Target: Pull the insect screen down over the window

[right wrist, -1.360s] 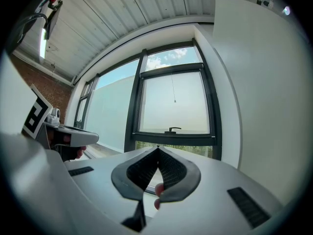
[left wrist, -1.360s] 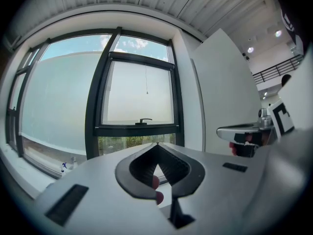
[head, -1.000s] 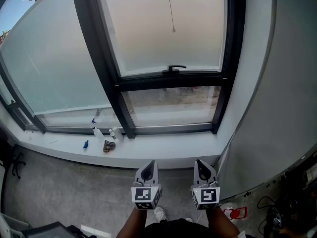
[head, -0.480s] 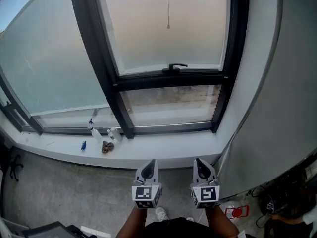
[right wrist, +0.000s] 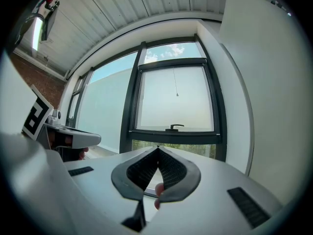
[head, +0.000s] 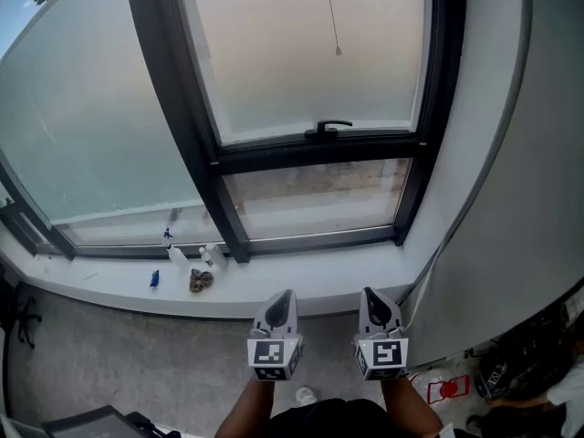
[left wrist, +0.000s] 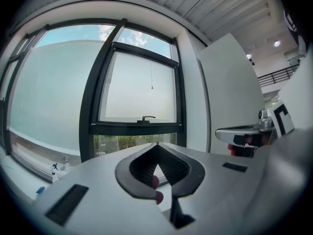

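While the pull cord (head: 338, 51) hangs before the window (head: 301, 71), the left gripper (head: 287, 294) and right gripper (head: 369, 291) are held closed, empty, well apart from it.

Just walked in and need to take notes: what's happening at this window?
A person faces the window, holding two grippers. The left gripper and right gripper are shut and empty, held level short of the sill. The pull cord hangs free before the upper pane; nothing is grasped yet.

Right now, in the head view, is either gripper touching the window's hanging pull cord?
No: the left gripper and right gripper sit far below the pull cord.
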`<state>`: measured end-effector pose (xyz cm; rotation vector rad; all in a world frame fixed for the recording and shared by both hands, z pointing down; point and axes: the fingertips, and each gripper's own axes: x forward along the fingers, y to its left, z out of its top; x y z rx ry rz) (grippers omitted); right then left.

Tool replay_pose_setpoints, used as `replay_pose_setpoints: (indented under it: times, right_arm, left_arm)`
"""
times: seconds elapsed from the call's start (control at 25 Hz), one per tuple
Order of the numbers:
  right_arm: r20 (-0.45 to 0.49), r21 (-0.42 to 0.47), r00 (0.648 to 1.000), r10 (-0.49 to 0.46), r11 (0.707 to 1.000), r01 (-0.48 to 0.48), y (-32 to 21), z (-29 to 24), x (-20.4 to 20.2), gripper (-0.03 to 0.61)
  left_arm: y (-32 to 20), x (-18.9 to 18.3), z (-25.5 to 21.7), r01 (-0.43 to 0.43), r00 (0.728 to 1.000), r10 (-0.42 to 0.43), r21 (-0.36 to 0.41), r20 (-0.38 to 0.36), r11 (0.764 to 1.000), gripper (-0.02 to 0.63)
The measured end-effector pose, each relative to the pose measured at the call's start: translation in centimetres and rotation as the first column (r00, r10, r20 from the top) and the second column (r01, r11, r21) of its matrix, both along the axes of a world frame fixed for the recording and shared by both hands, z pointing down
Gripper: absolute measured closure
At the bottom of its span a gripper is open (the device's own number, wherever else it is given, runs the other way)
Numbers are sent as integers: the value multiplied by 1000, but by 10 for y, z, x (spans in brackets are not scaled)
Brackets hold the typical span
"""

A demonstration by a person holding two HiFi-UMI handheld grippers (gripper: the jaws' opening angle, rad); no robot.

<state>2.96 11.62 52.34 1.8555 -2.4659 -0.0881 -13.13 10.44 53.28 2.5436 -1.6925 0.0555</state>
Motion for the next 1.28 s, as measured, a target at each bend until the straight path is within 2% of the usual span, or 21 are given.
replay_pose_setpoints:
  times: [0.32,0.6,0.88,1.28]
  right_arm:
    - [-3,-1,999,36,999,-36,-17,4,-15,576]
    - [-3,-10,999,38,999,-38,-45,5,-15,577]
    - [-1,-7,999,38,999,-38,-103,8,6,577]
    - [-11,-8,999,-47,999,47,-201,1,24,577]
  left_arm:
    - [-26,-18,5,-10,1000,10,-8,21,1000,612]
    - [-53,-6,18,-59,998,60,-14,37,998,612]
    - [-104,3,12,-16,999,16,-20,39,1000,612]
    - [-194,22,3,49,997,-49,2,61,999,612]
